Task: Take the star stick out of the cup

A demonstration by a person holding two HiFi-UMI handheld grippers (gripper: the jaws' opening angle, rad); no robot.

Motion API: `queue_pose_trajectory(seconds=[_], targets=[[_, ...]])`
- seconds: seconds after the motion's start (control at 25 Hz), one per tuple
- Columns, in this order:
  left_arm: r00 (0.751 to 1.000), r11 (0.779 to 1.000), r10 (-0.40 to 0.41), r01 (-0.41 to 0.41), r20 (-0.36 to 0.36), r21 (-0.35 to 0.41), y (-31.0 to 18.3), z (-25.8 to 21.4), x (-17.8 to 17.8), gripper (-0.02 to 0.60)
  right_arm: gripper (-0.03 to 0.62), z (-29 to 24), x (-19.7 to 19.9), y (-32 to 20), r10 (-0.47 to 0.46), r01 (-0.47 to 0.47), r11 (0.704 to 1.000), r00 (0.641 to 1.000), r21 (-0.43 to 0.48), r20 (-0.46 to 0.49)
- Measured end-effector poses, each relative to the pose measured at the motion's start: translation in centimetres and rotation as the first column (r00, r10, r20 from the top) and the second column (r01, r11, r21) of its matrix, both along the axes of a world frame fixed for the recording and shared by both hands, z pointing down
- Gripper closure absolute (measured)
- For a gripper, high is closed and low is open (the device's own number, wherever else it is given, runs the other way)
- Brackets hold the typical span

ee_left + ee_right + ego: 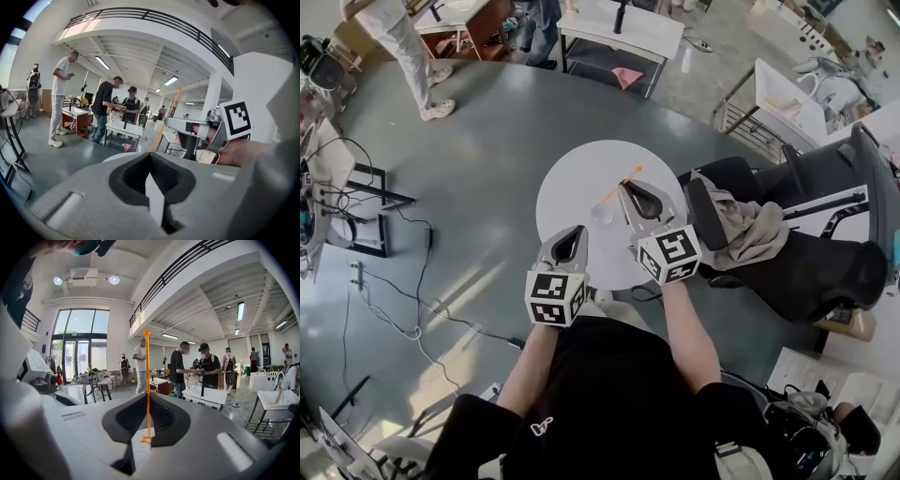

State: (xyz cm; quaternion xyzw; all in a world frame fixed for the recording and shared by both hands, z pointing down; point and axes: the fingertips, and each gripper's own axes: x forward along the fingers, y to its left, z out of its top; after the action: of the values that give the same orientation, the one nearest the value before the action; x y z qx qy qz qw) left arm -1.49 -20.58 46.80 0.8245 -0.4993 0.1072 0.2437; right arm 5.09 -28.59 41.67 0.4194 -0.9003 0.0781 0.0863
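A thin orange star stick (632,175) slants above the round white table (572,169), and my right gripper (625,187) is shut on it. In the right gripper view the stick (147,380) stands upright between the pads, its small star at the bottom by the jaws. The clear cup (602,214) stands on the table just left of that gripper; whether the stick's lower end is still inside it I cannot tell. My left gripper (575,233) hangs near the table's front edge, shut and holding nothing. The left gripper view shows the right gripper (197,127) with the stick (165,123).
A black office chair (787,253) with grey cloth over it stands right of the table. White desks (619,33) and several people stand farther back. Cables (403,281) trail over the grey floor at the left.
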Motion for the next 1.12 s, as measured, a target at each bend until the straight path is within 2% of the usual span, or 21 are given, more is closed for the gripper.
queue_pose_trajectory(seconds=[0.2, 0.36, 0.56, 0.88, 1.12], targets=[[1.0, 0.999, -0.012, 0.012, -0.005, 0.033, -1.2, -1.0, -0.2, 0.58, 0.571, -0.9, 0.0, 0.2, -0.003, 0.003, 1.0, 1.0, 0.021, -0.023], [1.0, 0.999, -0.015, 0.014, 0.022, 0.05, -1.8, -1.2, 0.0, 0.58, 0.571, -2.0, 0.5, 0.7, 0.016, -0.015, 1.0, 1.0, 0.016, -0.025], [1.0, 0.997, 0.005, -0.006, 0.003, 0.073, -2.2, -2.4, 1.3, 0.579, 0.571, -3.0, 2.1, 1.7, 0.042, -0.042, 0.999, 0.999, 0.013, -0.028], [0.999, 0.983, 0.04, -0.038, -0.011, 0.181, -3.1, -7.3, 3.2, 0.58, 0.571, -5.4, 4.6, 3.6, 0.092, -0.091, 0.995, 0.996, 0.033, -0.001], [1.0, 0.975, 0.019, -0.018, 0.0, 0.22, -2.2, -9.1, 3.5, 0.579, 0.571, -6.1, 4.8, 5.9, 0.07, -0.071, 0.996, 0.997, 0.052, 0.018]])
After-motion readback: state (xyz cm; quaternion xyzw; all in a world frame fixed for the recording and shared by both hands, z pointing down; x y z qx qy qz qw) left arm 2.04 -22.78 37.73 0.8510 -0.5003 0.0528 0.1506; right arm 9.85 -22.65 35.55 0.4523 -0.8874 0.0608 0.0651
